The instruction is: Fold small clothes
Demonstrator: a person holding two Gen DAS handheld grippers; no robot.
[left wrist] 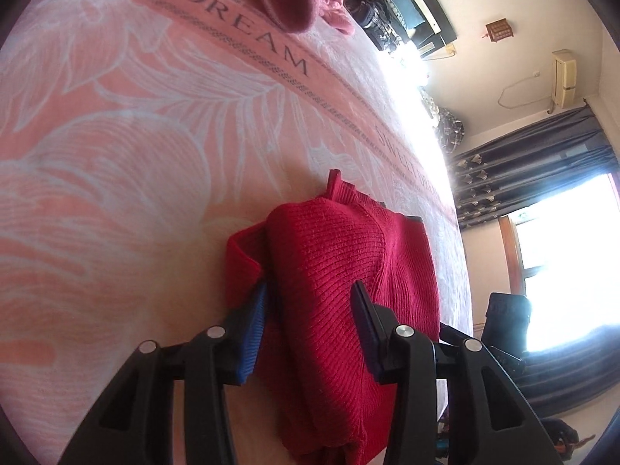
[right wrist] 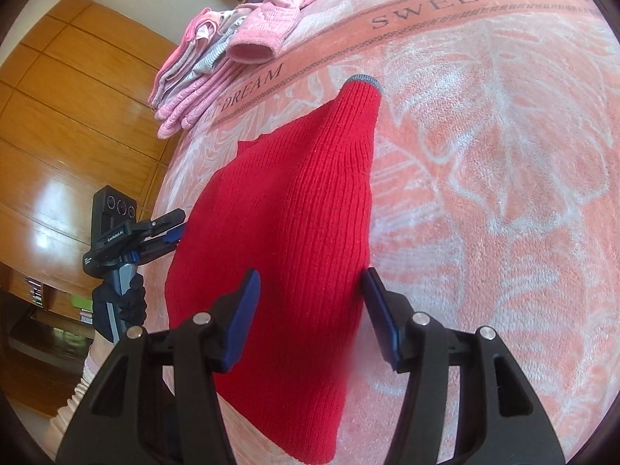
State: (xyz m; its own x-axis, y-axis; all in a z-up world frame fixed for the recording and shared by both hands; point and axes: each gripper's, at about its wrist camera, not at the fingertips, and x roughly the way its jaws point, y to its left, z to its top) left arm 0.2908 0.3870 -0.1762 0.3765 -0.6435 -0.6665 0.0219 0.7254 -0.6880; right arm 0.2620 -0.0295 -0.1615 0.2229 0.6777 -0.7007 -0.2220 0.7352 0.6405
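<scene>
On pink blanket (right wrist: 503, 193): one red sweater (right wrist: 294, 209), two grippers (left wrist: 310, 310) (right wrist: 310, 302), seemingly open.

A ribbed red sweater (right wrist: 294, 213) with a grey cuff (right wrist: 364, 79) lies on a pink blanket (right wrist: 503, 193) patterned with white leaves and dark lettering. Pink clothes (right wrist: 217, 58) sit stacked beyond. Both black grippers (left wrist: 310, 306) (right wrist: 310, 286) carry blue pads (right wrist: 242, 317).

A red ribbed knit sweater (right wrist: 294, 217) lies partly folded and bunched on a pink bed, stretching forward between the spread blue pads of the right hand-held gripper (right wrist: 310, 310). Its grey-edged cuff points away.
</scene>
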